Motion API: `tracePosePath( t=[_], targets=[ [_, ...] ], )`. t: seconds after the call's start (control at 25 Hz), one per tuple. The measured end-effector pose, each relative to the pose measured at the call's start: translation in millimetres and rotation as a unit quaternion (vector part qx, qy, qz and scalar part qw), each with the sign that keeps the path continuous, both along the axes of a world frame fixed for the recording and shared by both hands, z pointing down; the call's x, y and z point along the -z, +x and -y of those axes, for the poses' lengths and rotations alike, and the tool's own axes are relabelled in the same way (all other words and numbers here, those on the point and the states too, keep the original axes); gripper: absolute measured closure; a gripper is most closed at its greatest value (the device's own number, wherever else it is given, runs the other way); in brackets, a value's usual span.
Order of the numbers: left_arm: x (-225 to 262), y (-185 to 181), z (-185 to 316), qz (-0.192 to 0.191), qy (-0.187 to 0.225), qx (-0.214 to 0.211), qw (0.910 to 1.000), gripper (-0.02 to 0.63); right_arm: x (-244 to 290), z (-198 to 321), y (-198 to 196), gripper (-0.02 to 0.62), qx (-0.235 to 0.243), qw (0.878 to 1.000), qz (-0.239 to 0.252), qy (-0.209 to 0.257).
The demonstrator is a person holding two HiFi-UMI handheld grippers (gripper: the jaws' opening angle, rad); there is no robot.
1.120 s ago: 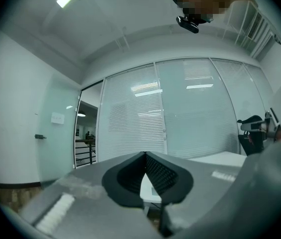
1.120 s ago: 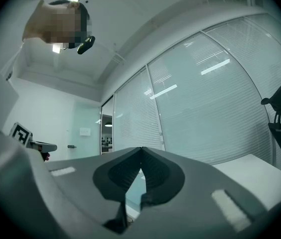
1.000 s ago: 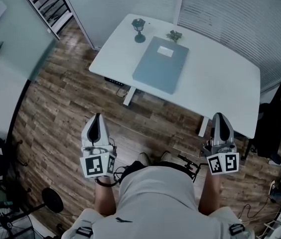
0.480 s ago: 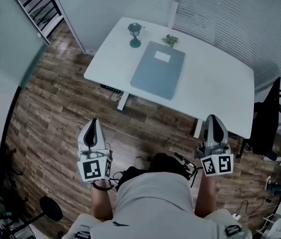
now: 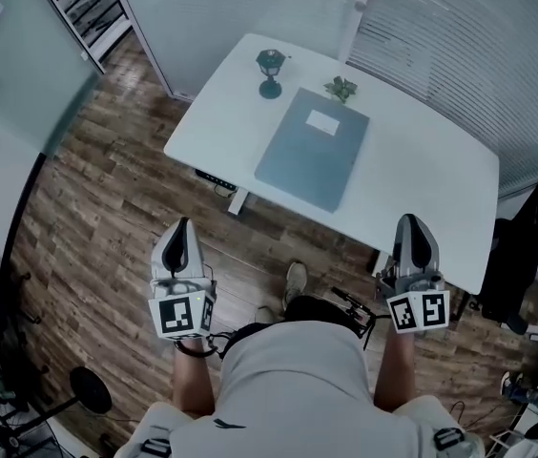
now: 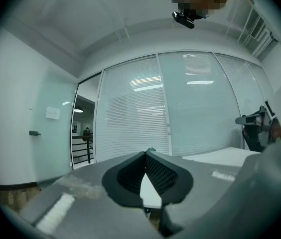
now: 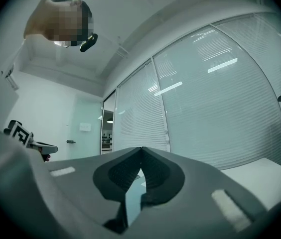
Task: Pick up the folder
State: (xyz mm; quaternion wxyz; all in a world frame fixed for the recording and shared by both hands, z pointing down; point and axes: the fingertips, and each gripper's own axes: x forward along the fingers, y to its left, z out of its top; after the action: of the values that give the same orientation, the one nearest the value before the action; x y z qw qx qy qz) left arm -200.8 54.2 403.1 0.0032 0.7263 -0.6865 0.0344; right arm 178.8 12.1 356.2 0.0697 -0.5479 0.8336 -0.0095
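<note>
Folder (image 5: 313,160): a flat, blue-grey rectangle with 1 small white label (image 5: 324,122) near its far end. It lies closed on the white counter (image 5: 422,175), slightly skewed to the counter's edges. Its near short edge lies close to the counter's front edge; whether it overhangs cannot be told. It looks thin and stiff, so it will probably offer little height for a pinch from above.

Beyond the far end stand 2 small items: a dark green goblet-shaped ornament (image 5: 270,72) and a small plant (image 5: 341,89), both just clear of the folder.

Step in hand: approach. The left tongs (image 5: 183,229) and right tongs (image 5: 413,225) are held level over the wooden floor (image 5: 107,208), well short of the counter. Both are pressed together and pinch nothing.

Procedure for a clean pick:
1. Close the gap to the counter's front edge.
2. Spread the tongs before they reach the folder.
3. Take the near short edge with 1 jaw above and 1 below. If the edge lies flush, draw the folder toward the front edge first.
4. Lift evenly and keep clear of the ornament and plant.
</note>
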Motion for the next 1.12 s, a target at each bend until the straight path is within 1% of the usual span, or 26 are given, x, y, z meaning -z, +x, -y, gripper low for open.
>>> tracePosePath(
  t=[0.12, 0.28, 0.48, 0.68, 0.84, 0.92, 1.12],
  targets=[
    [0.3, 8.0, 24.8, 0.004, 0.003, 0.009, 1.0, 0.6, -0.7, 33.2, 5.4, 0.594, 0.011, 1.0, 0.002, 0.0],
    [3.6, 18.7, 55.8, 0.013, 0.004, 0.013, 0.9998, 0.6, 1.8, 67.9, 13.8, 0.594, 0.021, 1.0, -0.016, 0.004],
    [2.9, 27.6, 83.6, 0.016, -0.002, 0.025, 0.9996, 0.6, -2.5, 103.0, 26.5, 0.594, 0.029, 1.0, -0.003, -0.001],
    [-0.6, 32.8, 109.0, 0.025, -0.01, 0.018, 0.9995, 0.6, -4.6, 129.1, 26.9, 0.594, 0.032, 0.999, 0.003, -0.005],
    [-7.1, 31.7, 128.2, 0.025, -0.02, 0.005, 0.9995, 0.6, -7.7, 143.1, 24.5, 0.594, 0.023, 1.0, 0.01, -0.01],
    [-10.8, 30.2, 137.6, 0.029, -0.025, -0.005, 0.9993, 0.6, -7.8, 149.1, 21.5, 0.594, 0.018, 1.0, 0.015, -0.01],
    [-11.5, 20.0, 155.1, 0.031, -0.025, -0.018, 0.9991, 0.6, -7.0, 158.3, 12.1, 0.595, 0.007, 1.0, 0.008, -0.007]
  ],
)
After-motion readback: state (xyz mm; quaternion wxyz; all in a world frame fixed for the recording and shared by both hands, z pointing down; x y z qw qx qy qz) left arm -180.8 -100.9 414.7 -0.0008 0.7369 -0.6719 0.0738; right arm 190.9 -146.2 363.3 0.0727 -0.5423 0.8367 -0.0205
